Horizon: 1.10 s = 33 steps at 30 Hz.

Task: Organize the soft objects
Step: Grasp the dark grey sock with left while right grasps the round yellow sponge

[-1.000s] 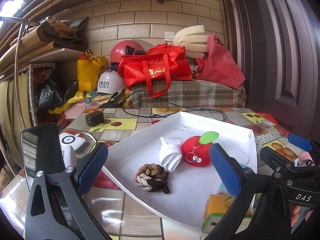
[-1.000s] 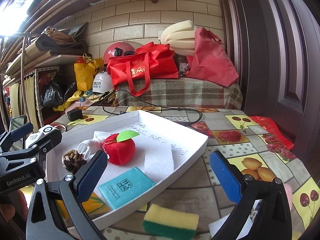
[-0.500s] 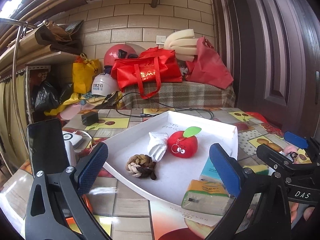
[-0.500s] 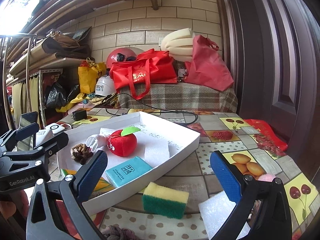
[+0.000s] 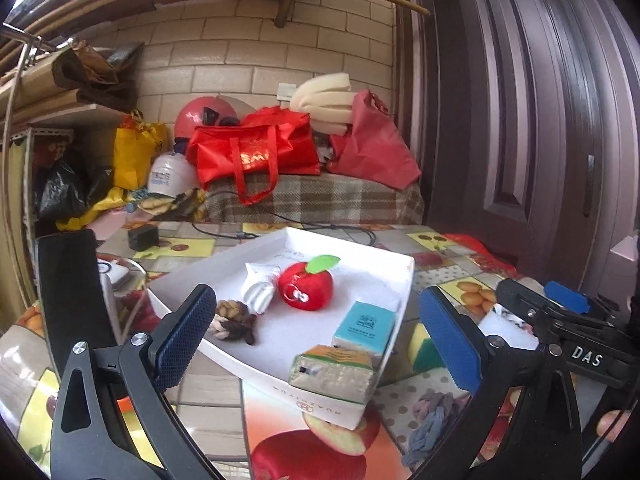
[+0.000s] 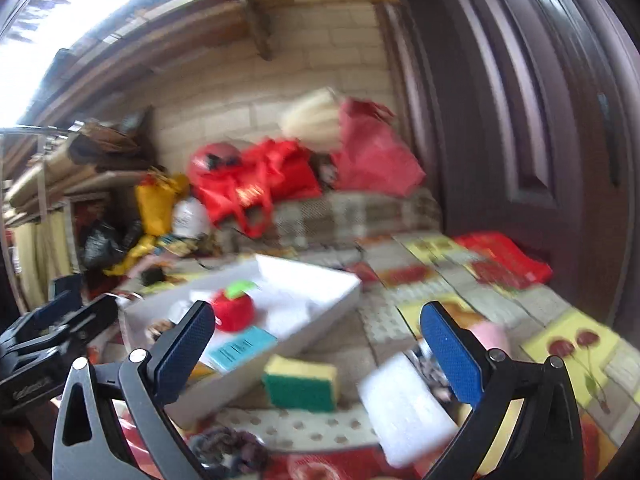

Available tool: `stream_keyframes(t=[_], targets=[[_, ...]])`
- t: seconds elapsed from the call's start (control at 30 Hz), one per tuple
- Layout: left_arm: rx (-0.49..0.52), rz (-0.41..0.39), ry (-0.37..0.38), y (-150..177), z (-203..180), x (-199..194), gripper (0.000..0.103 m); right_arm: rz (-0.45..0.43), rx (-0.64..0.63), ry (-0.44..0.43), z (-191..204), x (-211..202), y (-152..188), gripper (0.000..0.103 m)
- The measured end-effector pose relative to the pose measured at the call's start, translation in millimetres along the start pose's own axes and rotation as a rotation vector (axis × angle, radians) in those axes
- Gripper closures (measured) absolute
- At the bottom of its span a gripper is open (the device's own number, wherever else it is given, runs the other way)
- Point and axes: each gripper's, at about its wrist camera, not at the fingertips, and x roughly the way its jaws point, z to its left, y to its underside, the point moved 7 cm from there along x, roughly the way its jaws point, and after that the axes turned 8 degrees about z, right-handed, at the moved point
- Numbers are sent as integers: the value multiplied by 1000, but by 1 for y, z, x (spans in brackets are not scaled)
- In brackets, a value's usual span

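A white tray (image 5: pixel 402 280) on the table holds a red plush apple (image 5: pixel 306 286), a white glove (image 5: pixel 258 290), a brown knotted rope (image 5: pixel 232 318), a teal tissue pack (image 5: pixel 364 326) and a yellow-green pack (image 5: pixel 332 372). My left gripper (image 5: pixel 316 340) is open and empty, held back above the tray's near corner. My right gripper (image 6: pixel 318 352) is open and empty. Below it on the table lie a yellow-green sponge (image 6: pixel 302 382), a white foam pad (image 6: pixel 404 404), a grey rope knot (image 6: pixel 228 448) and a pink soft thing (image 6: pixel 490 336). The right wrist view is blurred.
A black phone on a stand (image 5: pixel 70 300) is left of the tray. Red bags (image 5: pixel 252 152), helmets and foam sit on a plaid bench at the back. A dark door (image 5: pixel 540 120) is at the right. The other gripper (image 5: pixel 560 332) shows at right.
Both grippers have pulled back and up from the tray. More of the table now shows: the sponge, foam pad and grey rope. Both stay open and empty.
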Motion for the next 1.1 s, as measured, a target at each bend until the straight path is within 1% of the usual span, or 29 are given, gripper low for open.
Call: stream_keyframes(t=[0.03, 0.07, 0.13, 0.17, 0.23, 0.33, 0.4, 0.43, 0.53, 0.6, 0.67, 0.7, 0.73, 0.77, 0.8, 0.83, 0.9, 0.97, 1.03, 1.07, 1.1], targets=[[9, 23, 38, 2, -5, 3, 1, 24, 21, -8, -4, 3, 2, 0], [20, 36, 66, 3, -9, 4, 1, 28, 43, -2, -9, 4, 2, 0], [45, 46, 109, 4, -17, 4, 1, -1, 72, 13, -19, -2, 1, 0], [65, 48, 134, 5, -23, 4, 1, -11, 78, 2, -22, -6, 2, 0], [103, 52, 157, 7, -33, 3, 1, -11, 87, -13, -28, -12, 3, 0], [175, 58, 190, 11, -50, 0, 1, 11, 85, 29, -39, -15, 5, 0], [226, 80, 219, 16, -63, -2, 1, 24, 70, 57, -48, -20, 7, 0], [248, 96, 231, 18, -69, -2, 1, 35, 52, 79, -53, -23, 8, 0], [314, 162, 276, 29, -87, 0, 1, 81, 17, 100, -69, -30, 15, 0], [350, 222, 305, 37, -98, 6, 1, 135, 7, 105, -84, -31, 21, 1], [392, 248, 311, 43, -107, 7, 1, 190, 11, 89, -95, -31, 26, 2], [414, 260, 301, 46, -111, 9, 1, 213, 14, 81, -100, -31, 29, 8], [431, 276, 290, 49, -114, 11, 1, 241, 15, 67, -103, -29, 32, 18], [446, 301, 279, 52, -116, 14, 1, 273, 14, 50, -105, -27, 37, 22], [462, 323, 268, 56, -118, 18, 1, 299, 14, 41, -106, -25, 39, 31], [473, 336, 255, 58, -119, 21, 1, 326, 15, 25, -105, -22, 42, 36], [484, 352, 230, 61, -120, 24, 1, 367, 20, 4, -105, -15, 47, 39], [483, 365, 218, 62, -118, 28, 1, 395, 6, 1, -102, -9, 50, 44], [481, 402, 212, 66, -117, 34, 2, 424, -6, 16, -101, -1, 52, 55], [481, 428, 213, 68, -117, 39, 6, 449, -2, 10, -101, 5, 55, 59], [481, 463, 220, 72, -117, 44, 27, 470, 8, -5, -103, 8, 58, 76]])
